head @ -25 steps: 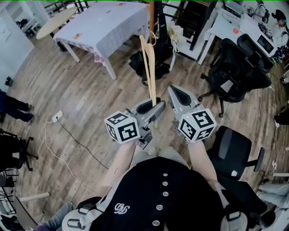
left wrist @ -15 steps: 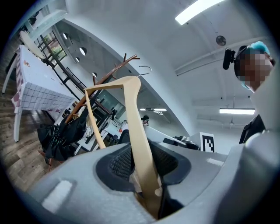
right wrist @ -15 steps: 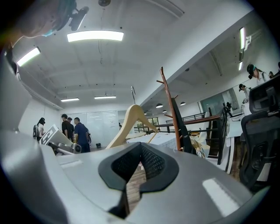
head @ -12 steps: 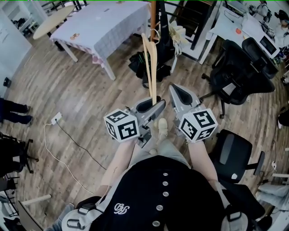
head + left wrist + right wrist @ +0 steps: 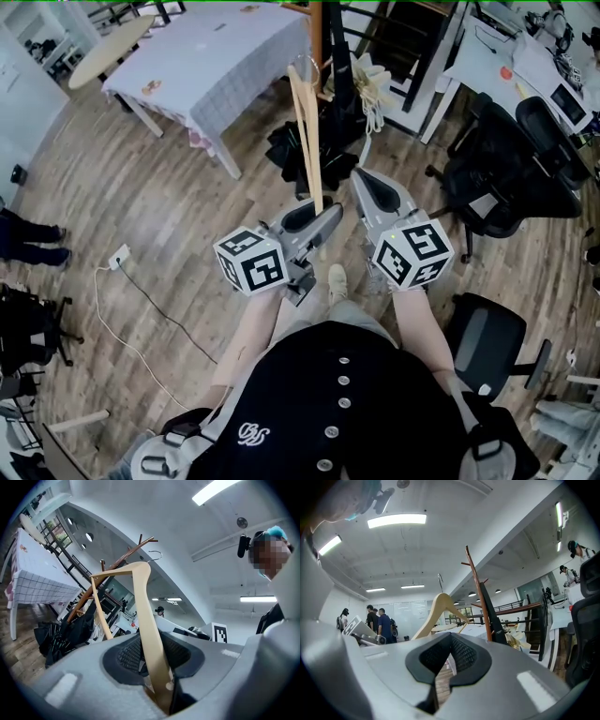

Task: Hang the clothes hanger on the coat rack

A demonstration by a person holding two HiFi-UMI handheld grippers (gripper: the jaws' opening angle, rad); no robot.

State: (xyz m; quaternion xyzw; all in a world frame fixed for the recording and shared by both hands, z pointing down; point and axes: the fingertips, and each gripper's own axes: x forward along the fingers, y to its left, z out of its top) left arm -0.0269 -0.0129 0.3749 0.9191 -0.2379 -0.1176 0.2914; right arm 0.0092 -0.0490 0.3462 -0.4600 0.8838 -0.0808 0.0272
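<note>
**Left claw** (image 5: 161, 677): the jaws are standing partly apart and clamping the lower end of one arm of the wooden clothes hanger (image 5: 144, 606). The wood is filling the gap between the pads. The hanger is rising out of the claw and leaning away from the person, with its metal hook (image 5: 157, 554) at the far end. In the left gripper view the hook is showing beside the pegs of the coat rack (image 5: 133, 550). No contact with a peg can be made out.

**Right claw** (image 5: 451, 637): the fingertips are meeting and are gripping nothing. Only floor boards are showing through the slot behind the tips.

**Pose, head view:**
- Both bare forearms are reaching forward from the torso, side by side and roughly parallel.
- The left forearm (image 5: 255, 328) is ending at its marker cube (image 5: 251, 262), and the right forearm (image 5: 417, 323) at its own.
- Both claws are lying level and pointing ahead toward the rack.
- The right claw is sitting just to the right of the hanger, near it but apart.

**Surroundings:**
- Dark garments (image 5: 339, 89) are hanging on the rack directly ahead.
- A table (image 5: 220, 56) with a white checked cloth is standing ahead to the left.
- Black office chairs (image 5: 511, 173) are standing to the right.
- All of this is on a wooden floor (image 5: 141, 202).
</note>
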